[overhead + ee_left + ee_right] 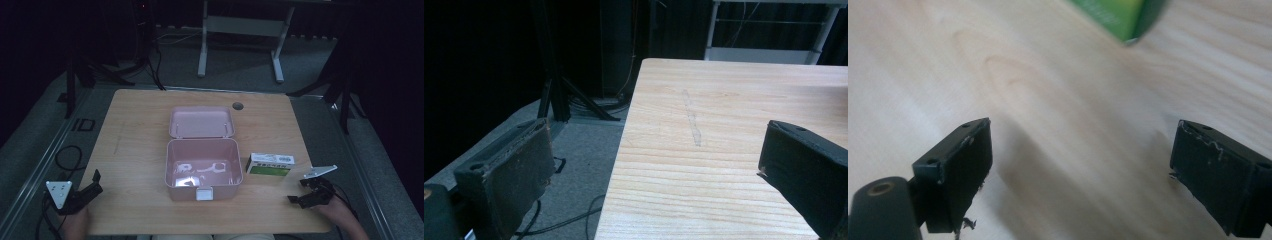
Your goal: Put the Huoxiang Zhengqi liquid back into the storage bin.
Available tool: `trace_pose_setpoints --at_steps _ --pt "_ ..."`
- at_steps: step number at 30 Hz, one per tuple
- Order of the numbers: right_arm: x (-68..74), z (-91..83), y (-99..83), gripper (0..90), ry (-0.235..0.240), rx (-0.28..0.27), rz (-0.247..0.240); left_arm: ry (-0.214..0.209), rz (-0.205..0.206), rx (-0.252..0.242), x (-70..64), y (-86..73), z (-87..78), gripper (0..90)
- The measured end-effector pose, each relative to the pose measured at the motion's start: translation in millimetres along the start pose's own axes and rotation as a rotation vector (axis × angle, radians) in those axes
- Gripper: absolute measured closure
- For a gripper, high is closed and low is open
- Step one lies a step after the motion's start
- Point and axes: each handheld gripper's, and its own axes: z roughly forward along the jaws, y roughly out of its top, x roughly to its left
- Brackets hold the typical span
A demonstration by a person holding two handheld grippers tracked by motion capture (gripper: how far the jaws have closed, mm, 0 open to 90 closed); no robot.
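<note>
Green-and-white carton [270,164] beside open pink box [203,169], right gripper [303,193] near, jaws apart

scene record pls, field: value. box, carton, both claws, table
box: pink box, lid open and tipped back, mid-table, small white items inside
carton: green-and-white carton lying flat just right of the box, apart from it
left claw: left claw open, holding nothing, at the table's near-left edge
right claw: right claw open, holding nothing, just short of the carton
table: wooden table

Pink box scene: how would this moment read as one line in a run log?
pink box: lid open, mid-table | green-white carton: right of it, untouched | left gripper: open, empty | right gripper: open, near carton
</note>
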Motion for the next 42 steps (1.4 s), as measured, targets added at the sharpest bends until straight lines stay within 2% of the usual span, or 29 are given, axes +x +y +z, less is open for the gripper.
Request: trace_pose_setpoints --at_steps 2,4,6,9,15,21,24,28,34,39,42 --pt "3.3 -0.3 2.6 10.0 0.034 0.025 -0.025 -0.002 0.0 0.001 0.1 0.0 0.0 1.6" --pt "5.5 -0.1 5.2 10.0 0.043 0.05 -0.05 -0.003 -0.002 0.0 0.2 0.1 0.0 1.6" --pt "7.4 -1.0 7.4 12.5 0.028 0.063 -0.069 -0.005 -0.002 0.0 0.4 0.1 0.0 1.6" --pt "11.1 -2.7 11.8 12.8 0.03 0.086 -0.107 -0.007 -0.003 0.0 0.5 0.1 -0.1 1.6" --pt "24.5 -2.4 23.8 15.1 0.063 0.202 -0.205 -0.01 -0.004 0.001 0.8 0.1 0.0 1.6" --pt "37.8 -3.5 36.3 15.4 0.056 0.308 -0.301 -0.014 -0.004 0.001 0.9 0.1 0.1 1.6" --pt "44.5 -4.2 42.8 16.1 0.045 0.344 -0.35 -0.016 -0.004 0.001 1.0 0.1 0.2 1.6" --pt "52.5 -4.7 51.0 18.9 0.068 0.383 -0.405 -0.019 -0.003 0.002 1.0 0.2 0.2 1.6" --pt "64.3 -2.6 61.4 22.0 0.106 0.472 -0.478 -0.026 -0.002 0.004 1.0 0.2 0.6 1.6" --pt "75.5 3.2 70.2 23.5 0.119 0.546 -0.547 -0.03 -0.003 0.006 1.3 0.3 0.8 1.6" --pt "79.7 6.1 75.5 24.2 0.118 0.572 -0.581 -0.031 -0.002 0.008 1.3 0.3 0.8 1.6"
